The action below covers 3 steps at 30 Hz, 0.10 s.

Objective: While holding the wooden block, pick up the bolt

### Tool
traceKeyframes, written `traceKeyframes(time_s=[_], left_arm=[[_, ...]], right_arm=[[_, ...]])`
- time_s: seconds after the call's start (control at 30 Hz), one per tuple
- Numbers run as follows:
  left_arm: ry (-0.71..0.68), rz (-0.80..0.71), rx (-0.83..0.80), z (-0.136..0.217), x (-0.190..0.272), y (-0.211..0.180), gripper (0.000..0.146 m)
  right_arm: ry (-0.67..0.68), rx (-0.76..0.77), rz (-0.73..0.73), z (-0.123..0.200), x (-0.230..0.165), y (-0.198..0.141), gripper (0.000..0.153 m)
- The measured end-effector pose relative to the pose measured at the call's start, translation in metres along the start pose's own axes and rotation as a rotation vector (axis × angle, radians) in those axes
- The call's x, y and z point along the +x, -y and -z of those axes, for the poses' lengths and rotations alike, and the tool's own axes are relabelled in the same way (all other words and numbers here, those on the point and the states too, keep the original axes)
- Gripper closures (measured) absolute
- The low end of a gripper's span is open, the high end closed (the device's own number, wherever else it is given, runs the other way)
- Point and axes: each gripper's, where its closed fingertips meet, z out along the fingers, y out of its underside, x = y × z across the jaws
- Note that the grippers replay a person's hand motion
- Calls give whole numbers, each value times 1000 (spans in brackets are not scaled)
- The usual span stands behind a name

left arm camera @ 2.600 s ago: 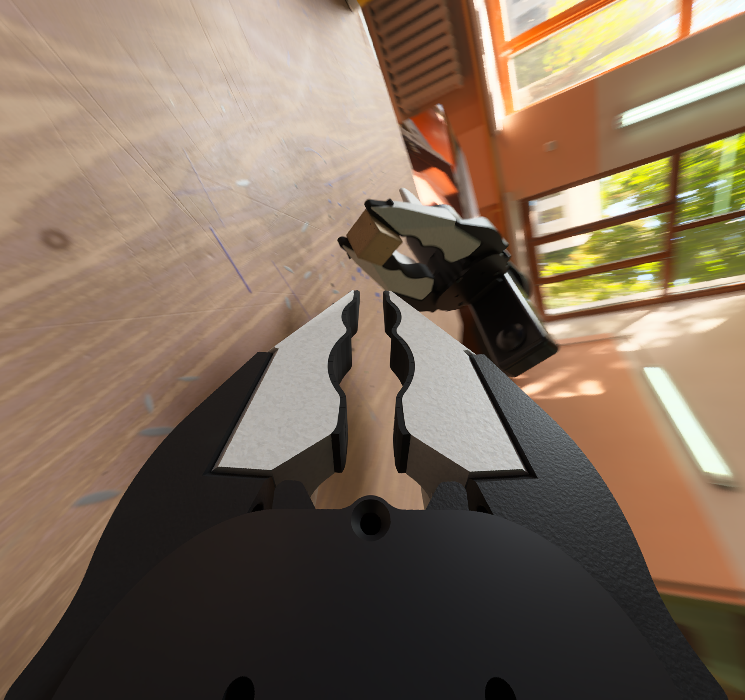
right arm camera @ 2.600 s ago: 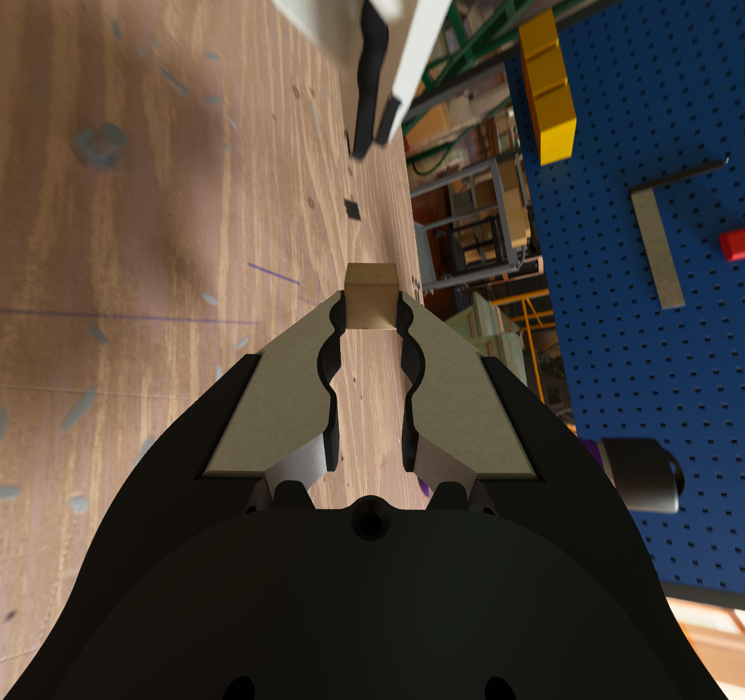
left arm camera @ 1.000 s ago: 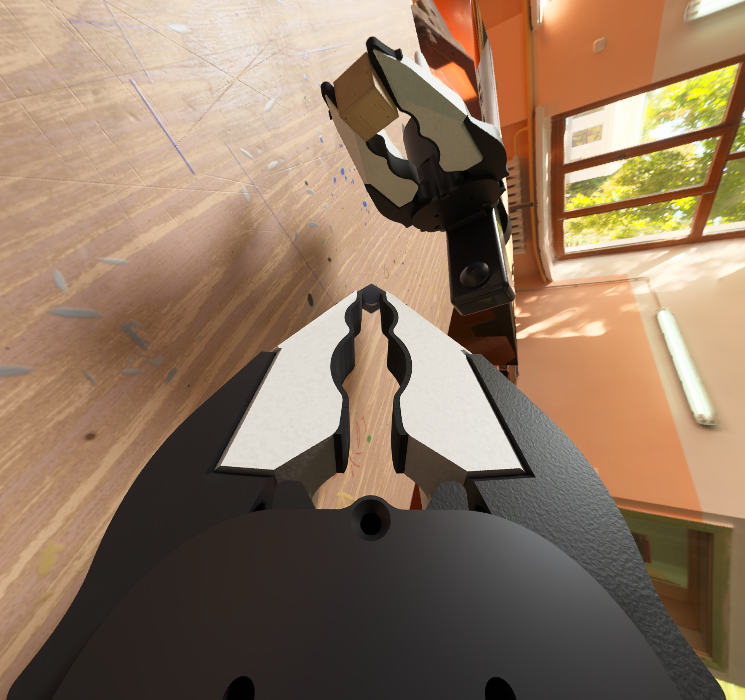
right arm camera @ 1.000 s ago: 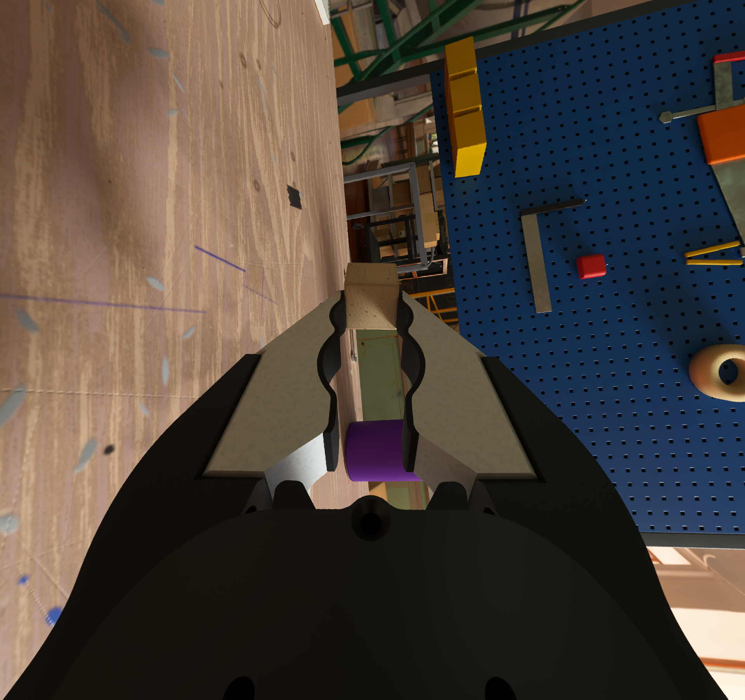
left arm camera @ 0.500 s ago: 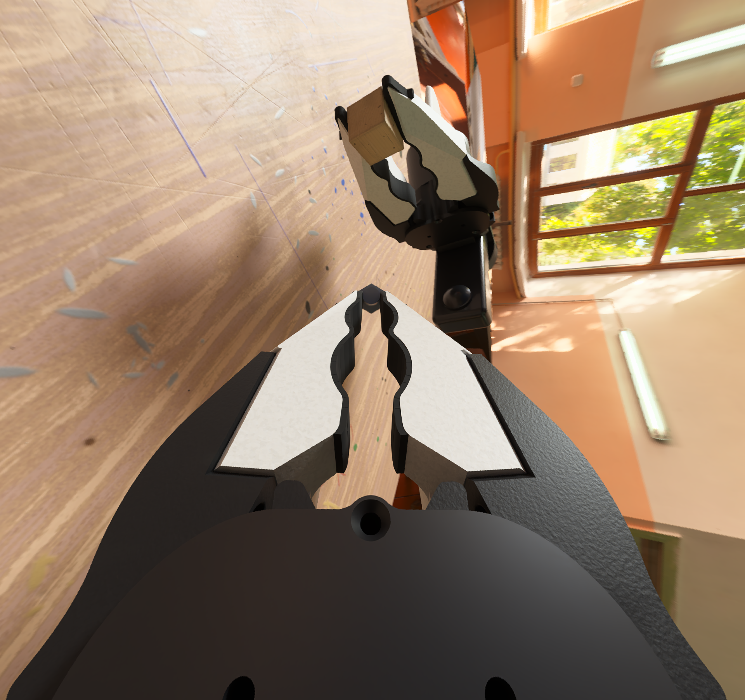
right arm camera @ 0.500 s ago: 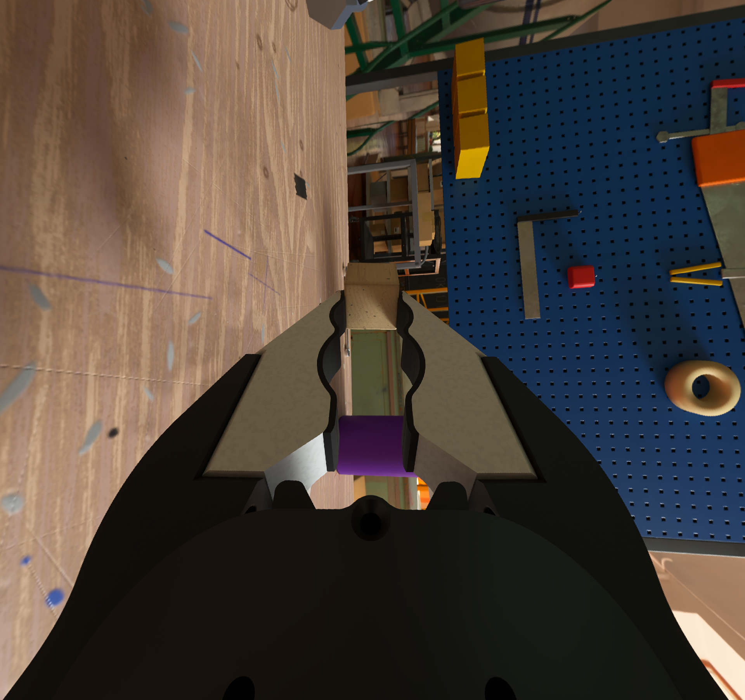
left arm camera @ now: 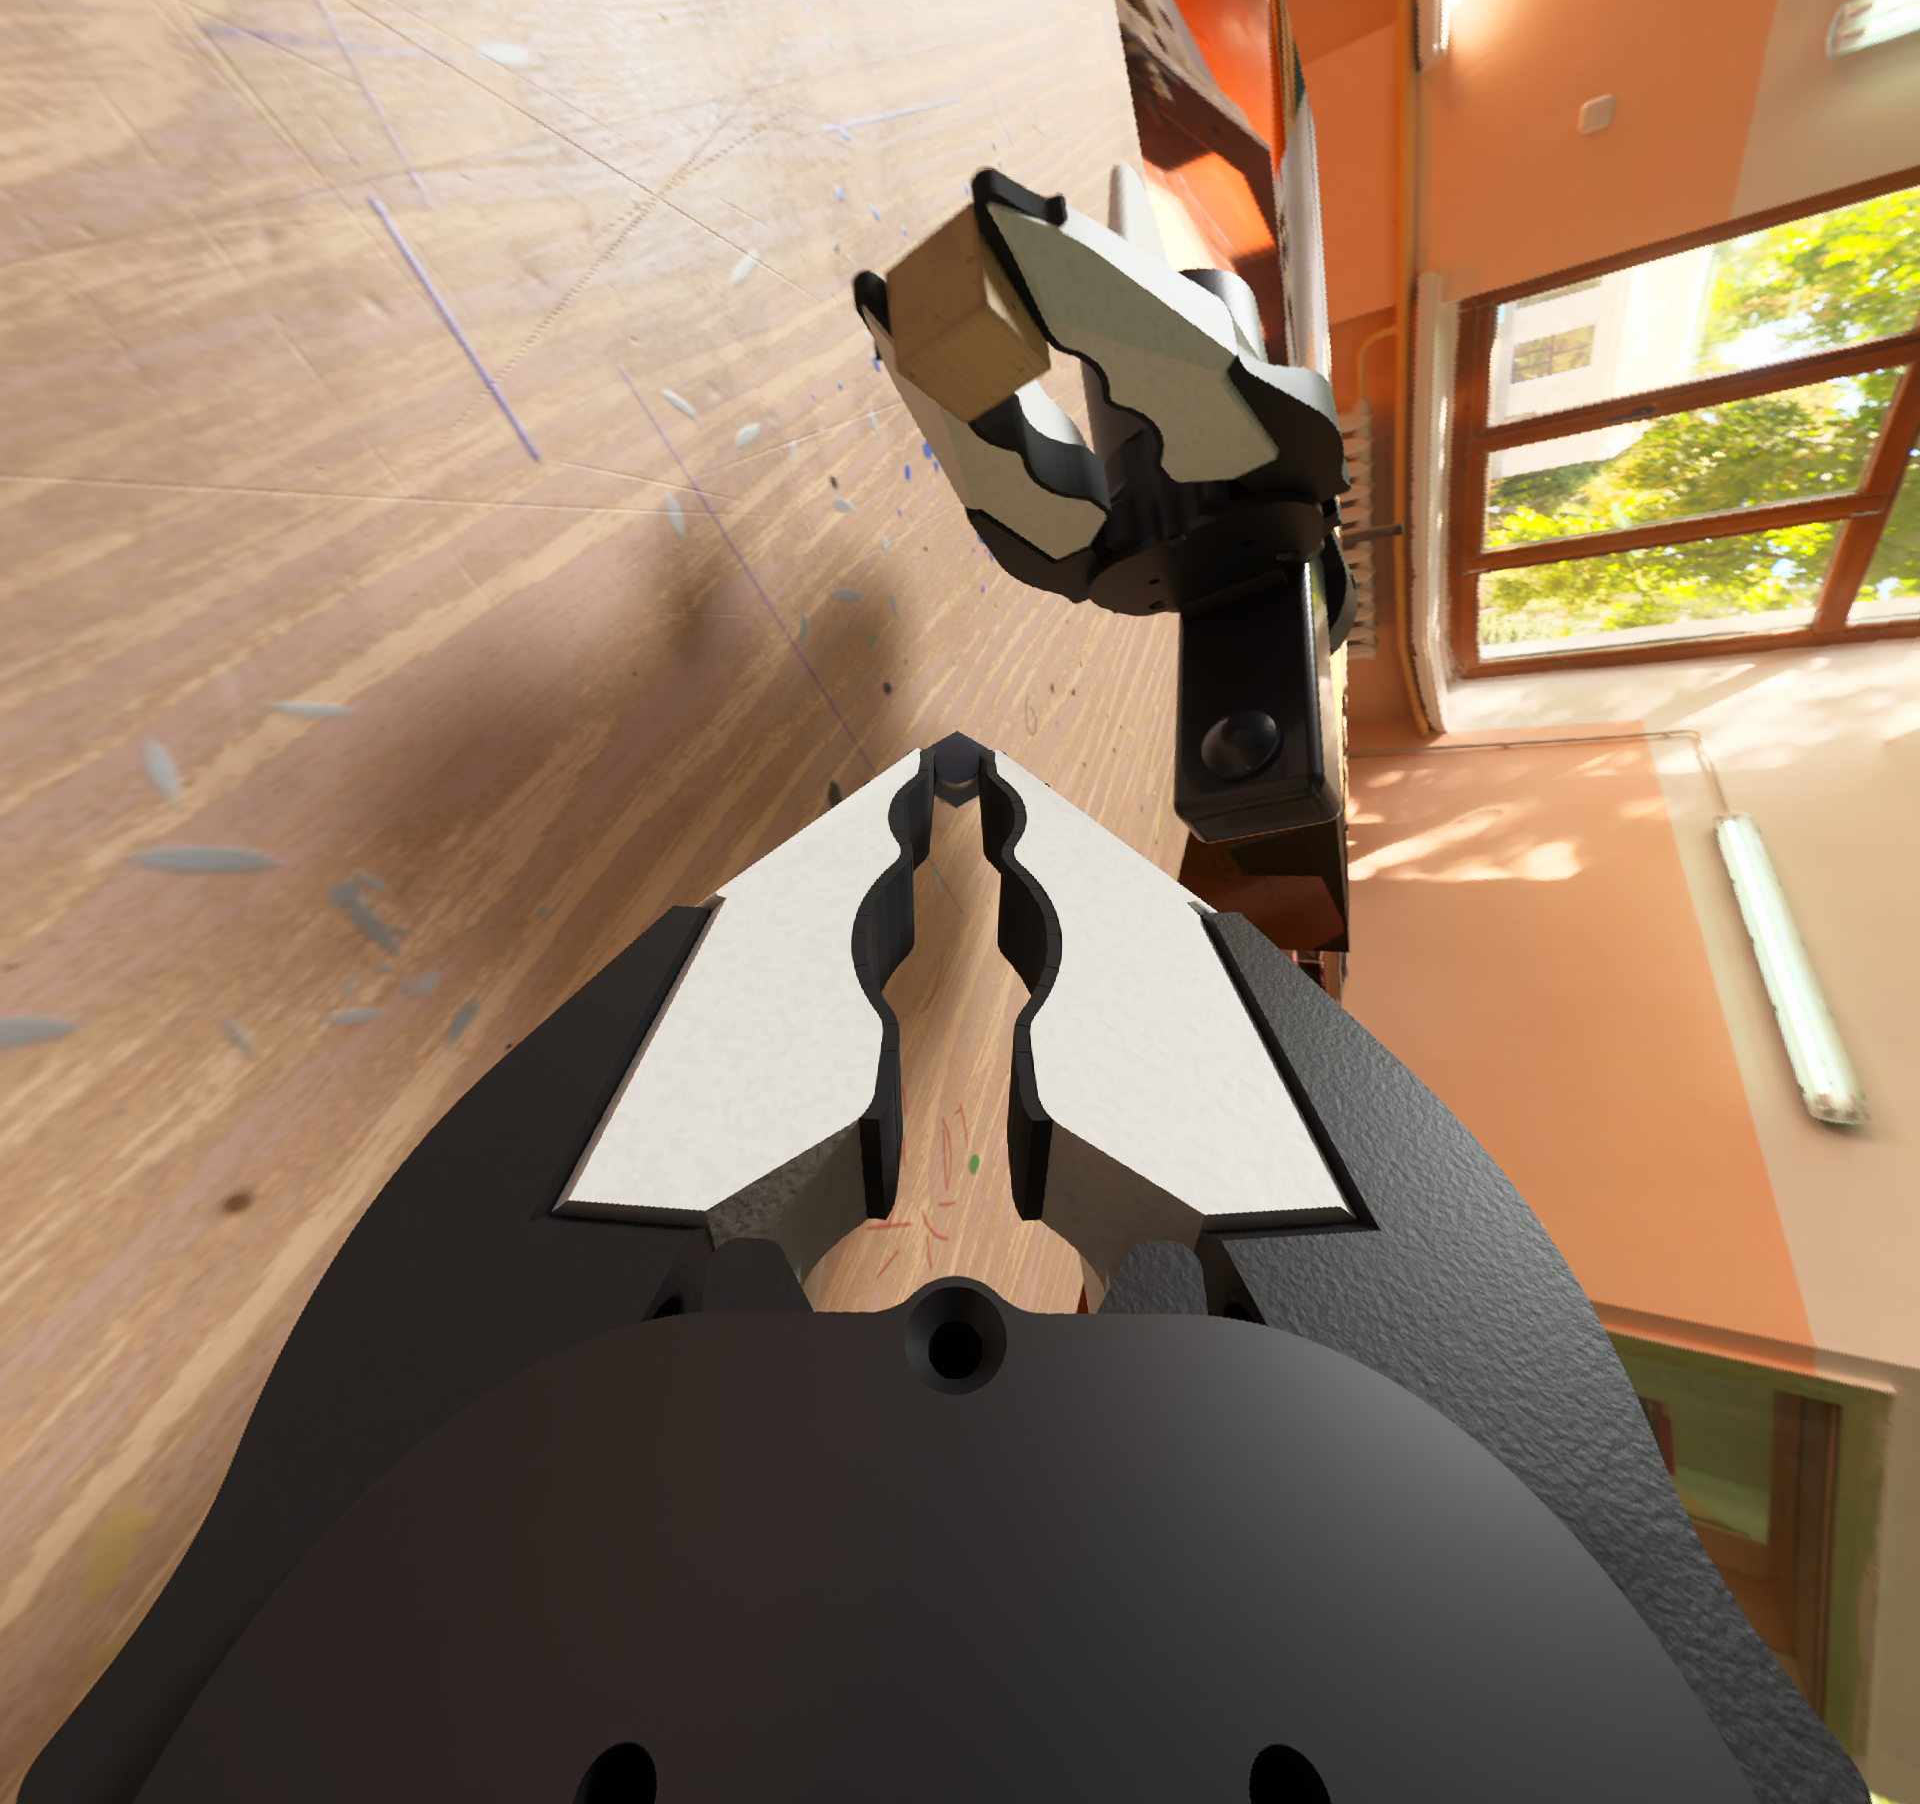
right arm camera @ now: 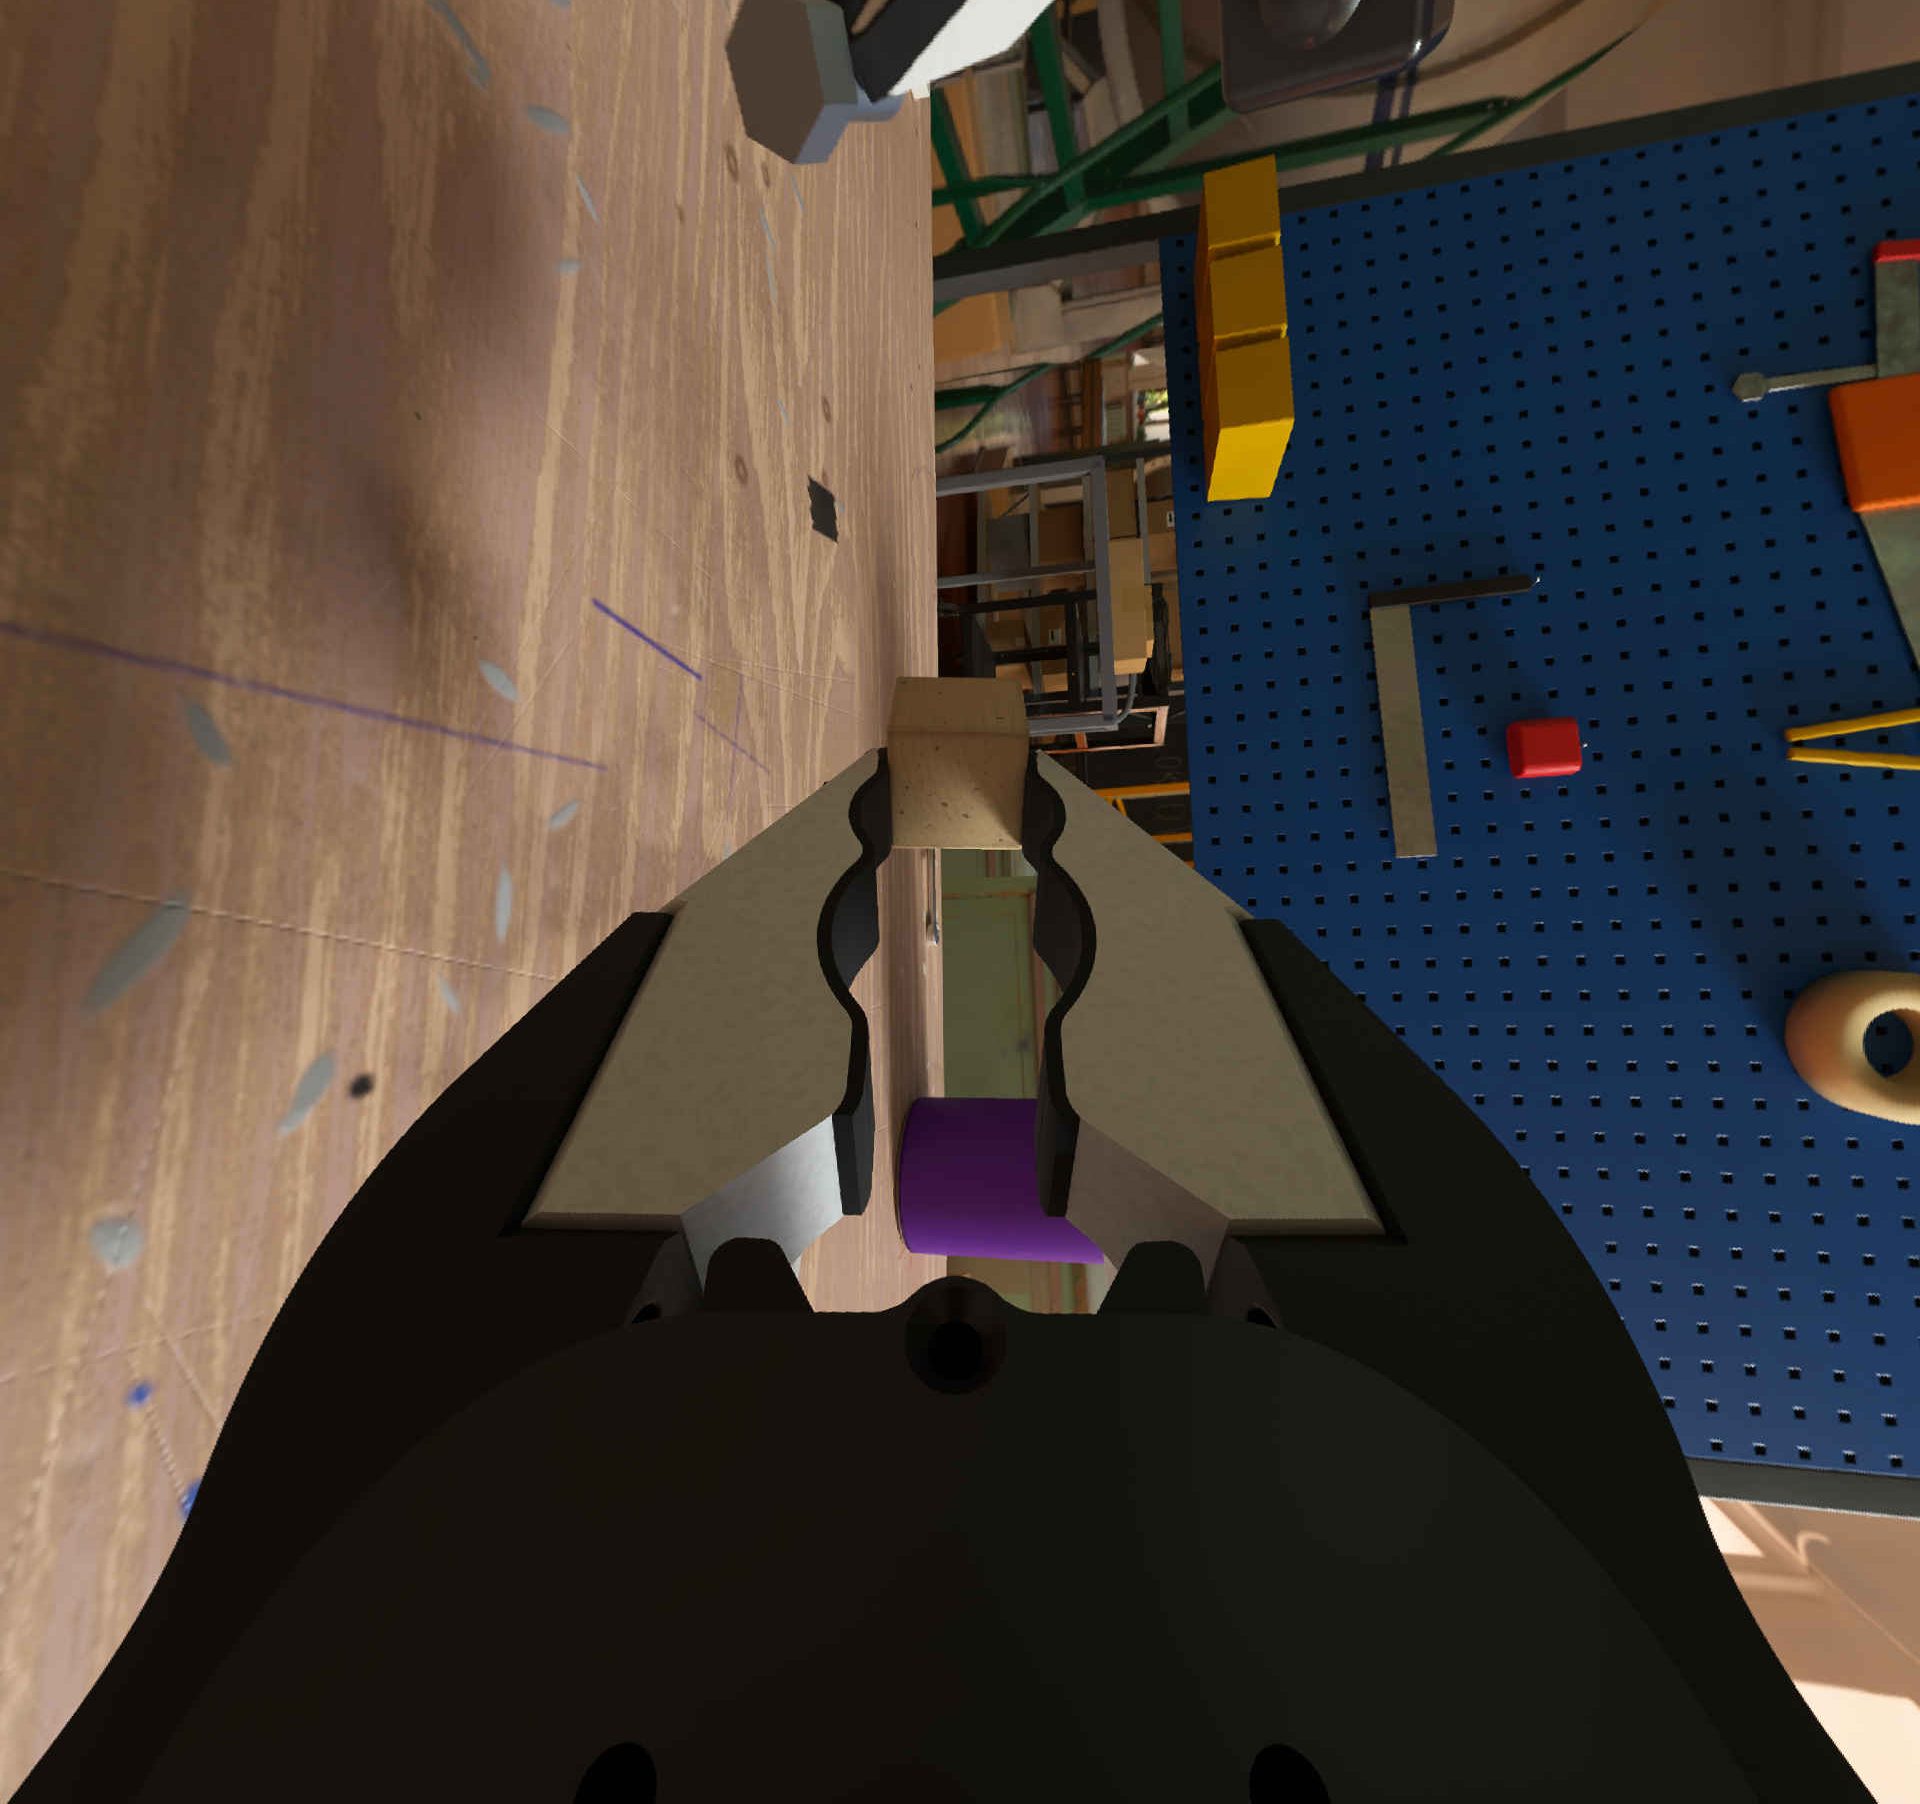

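My left gripper (left arm camera: 956, 790) is shut on the bolt (left arm camera: 956, 763); only the bolt's dark end shows between the fingertips. In the right wrist view the grey hex-headed bolt (right arm camera: 787, 73) hangs above the table at the top, pinched by the left gripper (right arm camera: 902, 17). My right gripper (right arm camera: 956, 798) is shut on the wooden block (right arm camera: 956, 767), a pale cube at its fingertips. In the left wrist view the right gripper (left arm camera: 951, 305) holds the block (left arm camera: 961, 326) in the air ahead of and above my left fingers.
The wooden tabletop (left arm camera: 416, 404) has scratches and paint flecks. A blue pegboard (right arm camera: 1558, 975) carries a yellow bin (right arm camera: 1242, 331), a square, a red block and a ring. A purple cylinder (right arm camera: 971, 1178) shows between my right fingers. Windows (left arm camera: 1683, 487) are behind.
Since 2.6 s ago my left gripper has closed on the bolt and lifted it off the table. In the last half second both grippers have drawn closer; the bolt shows lower in the right view.
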Motion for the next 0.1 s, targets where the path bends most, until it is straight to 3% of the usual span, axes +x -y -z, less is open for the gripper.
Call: traceKeyframes(time_s=[0.1], left_arm=[[55, -5, 31, 9, -8, 5, 138]], right_arm=[[-1, 25, 7, 1, -1, 5, 129]])
